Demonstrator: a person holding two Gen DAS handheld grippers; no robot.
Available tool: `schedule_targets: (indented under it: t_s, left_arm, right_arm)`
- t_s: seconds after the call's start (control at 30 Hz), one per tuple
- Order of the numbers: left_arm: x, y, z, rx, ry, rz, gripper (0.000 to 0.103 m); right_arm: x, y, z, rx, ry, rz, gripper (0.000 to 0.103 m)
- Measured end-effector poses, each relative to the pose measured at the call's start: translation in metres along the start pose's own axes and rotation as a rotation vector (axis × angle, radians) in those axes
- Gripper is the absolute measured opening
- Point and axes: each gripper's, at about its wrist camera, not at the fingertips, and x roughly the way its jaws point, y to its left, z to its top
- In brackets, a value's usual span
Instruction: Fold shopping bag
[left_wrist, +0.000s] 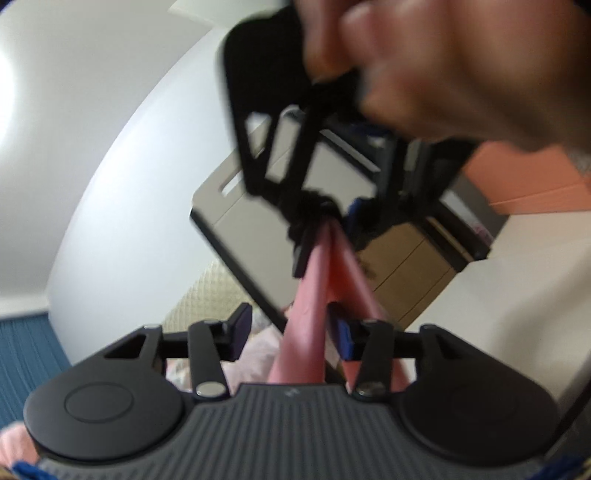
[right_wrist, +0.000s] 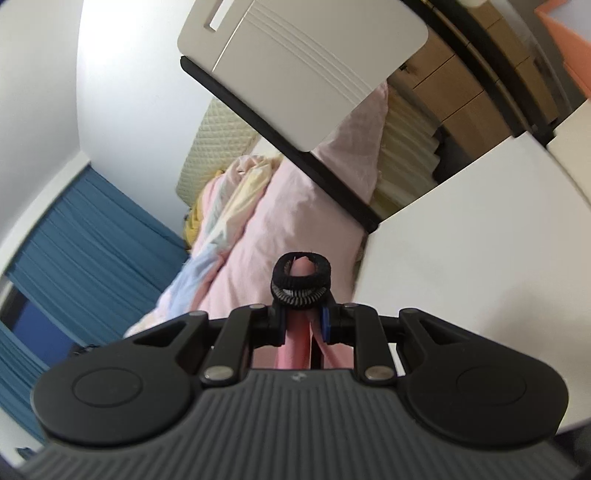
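One pink bag (left_wrist: 314, 295), two grippers (right_wrist: 303, 325), one hand (left_wrist: 443, 66), two hair ties (right_wrist: 301, 271).

Your right hand (left_wrist: 461, 66) motion-blurred and cut off by the frame's top edge, the right gripper (left_wrist: 325, 218) beneath it smeared, its grip on the pink shopping bag (left_wrist: 314, 295) unclear, your bag mostly hidden behind the gripper body.

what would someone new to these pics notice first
In the left wrist view, a blurred hand fills the top right, holding the right gripper, which is shut on a pink bag stretched up from between the open fingers of the left gripper. In the right wrist view, black hair ties ring the pink fabric just beyond the fingertips, with pink bedding behind.
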Motion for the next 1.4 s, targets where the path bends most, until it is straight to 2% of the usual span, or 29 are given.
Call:
schedule_targets:
  t_s: [0.07, 0.2, 0.33, 0.4, 0.43, 0.5, 0.6, 0.67, 0.73, 0.77, 0.8, 0.83, 0.9, 1.07, 1.13, 1.23, 1.3, 1.4]
  left_arm:
    - [-0.021, -0.003, 0.006, -0.022, -0.030, -0.019, 0.050]
    - [-0.035, 0.007, 0.005, -0.134, -0.040, -0.113, 0.053]
    - [-0.043, 0.010, 0.007, -0.160, -0.056, -0.164, 0.054]
    - [-0.052, 0.008, 0.009, -0.150, -0.088, -0.196, 0.061]
    - [-0.057, 0.005, 0.010, -0.136, -0.103, -0.209, 0.062]
    - [-0.062, 0.000, 0.011, -0.106, -0.115, -0.203, 0.063]
    - [-0.050, -0.003, 0.009, -0.085, -0.086, -0.143, 0.063]
    - [-0.036, -0.004, 0.008, -0.077, -0.051, -0.101, 0.063]
    - [-0.029, -0.004, 0.006, -0.077, -0.002, -0.090, 0.062]
    - [-0.025, -0.003, 0.004, -0.087, 0.023, -0.090, 0.059]
    - [-0.022, 0.000, 0.001, -0.114, 0.053, -0.093, 0.047]
    - [-0.019, 0.004, -0.002, -0.156, 0.085, -0.096, 0.040]
    - [-0.015, 0.015, -0.009, -0.252, 0.128, -0.107, 0.014]
    - [-0.013, 0.033, -0.018, -0.364, 0.159, -0.084, 0.010]
    - [-0.011, 0.042, -0.025, -0.399, 0.188, -0.079, 0.010]
    - [0.001, 0.057, -0.037, -0.449, 0.236, -0.089, 0.011]
    - [0.017, 0.063, -0.043, -0.463, 0.246, -0.112, 0.011]
    - [0.031, 0.043, -0.040, -0.478, 0.240, -0.182, 0.011]
  right_arm:
    - [-0.002, 0.001, 0.001, -0.009, -0.007, -0.006, 0.021]
    - [-0.008, -0.002, 0.009, -0.034, -0.024, -0.001, 0.020]
    - [-0.011, -0.019, 0.012, 0.065, -0.019, 0.022, 0.021]
    - [-0.015, -0.025, 0.014, 0.085, -0.031, 0.031, 0.021]
    - [-0.016, -0.027, 0.015, 0.093, -0.035, 0.039, 0.021]
    - [-0.020, -0.030, 0.018, 0.105, -0.042, 0.056, 0.021]
    - [-0.024, -0.028, 0.018, 0.088, -0.021, 0.080, 0.021]
    - [-0.025, -0.024, 0.016, 0.062, 0.009, 0.097, 0.021]
    - [-0.024, -0.018, 0.013, 0.031, 0.042, 0.114, 0.021]
    - [-0.024, -0.015, 0.011, 0.012, 0.057, 0.120, 0.021]
    - [-0.023, -0.011, 0.010, -0.014, 0.062, 0.117, 0.021]
    - [-0.023, -0.007, 0.008, -0.041, 0.068, 0.115, 0.021]
    - [-0.021, 0.000, 0.005, -0.092, 0.079, 0.108, 0.022]
    - [-0.012, 0.016, -0.003, -0.186, 0.085, 0.094, 0.029]
    - [-0.010, 0.024, -0.008, -0.217, 0.092, 0.088, 0.033]
    - [-0.014, 0.033, -0.017, -0.241, 0.093, 0.088, 0.034]
    - [-0.022, 0.032, -0.021, -0.241, 0.054, 0.094, 0.034]
    - [-0.034, 0.027, -0.025, -0.227, -0.035, 0.106, 0.033]
